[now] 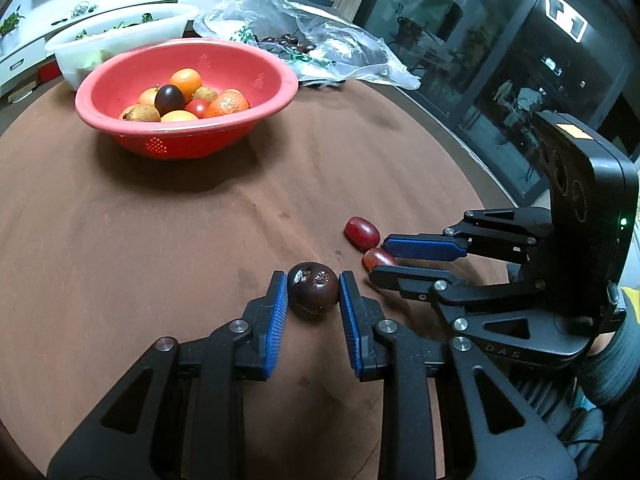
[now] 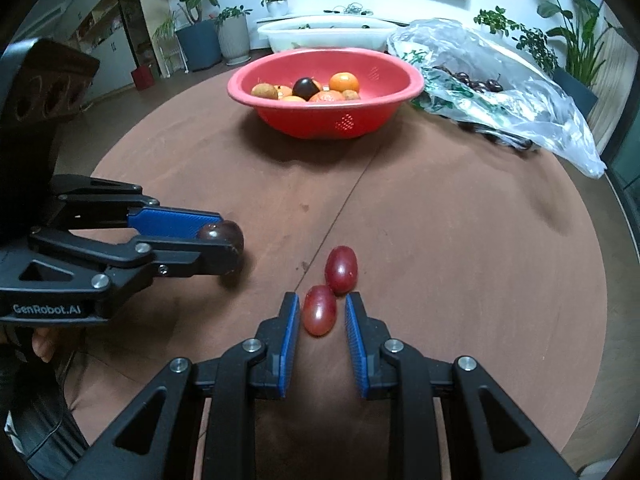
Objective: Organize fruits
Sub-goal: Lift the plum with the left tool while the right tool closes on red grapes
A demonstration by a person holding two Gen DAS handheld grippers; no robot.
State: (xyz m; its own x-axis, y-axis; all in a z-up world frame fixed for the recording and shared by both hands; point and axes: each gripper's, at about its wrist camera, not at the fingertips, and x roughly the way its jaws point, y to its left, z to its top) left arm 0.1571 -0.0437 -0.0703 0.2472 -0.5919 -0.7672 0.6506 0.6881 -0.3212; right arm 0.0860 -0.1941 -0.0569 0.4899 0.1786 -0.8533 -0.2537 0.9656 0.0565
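A dark purple passion fruit (image 1: pixel 313 291) lies on the brown round table (image 1: pixel 160 240) between the blue pads of my left gripper (image 1: pixel 313 286), which touch or nearly touch its sides. It also shows in the right wrist view (image 2: pixel 221 233). My right gripper (image 2: pixel 322 312) is open around a red grape tomato (image 2: pixel 319 310), with a gap on its right side. A second red tomato (image 2: pixel 341 268) lies just beyond, touching the first. A red colander bowl (image 1: pixel 256 80) with oranges, brown fruits, a tomato and a dark passion fruit stands at the far side.
A clear plastic bag (image 2: pixel 500 80) with dark cherries lies at the back right of the table. A white tub (image 2: pixel 320 34) stands behind the bowl. Potted plants (image 2: pixel 234 32) stand on the floor beyond. The table edge (image 1: pixel 472 152) runs close to a glass wall on the right.
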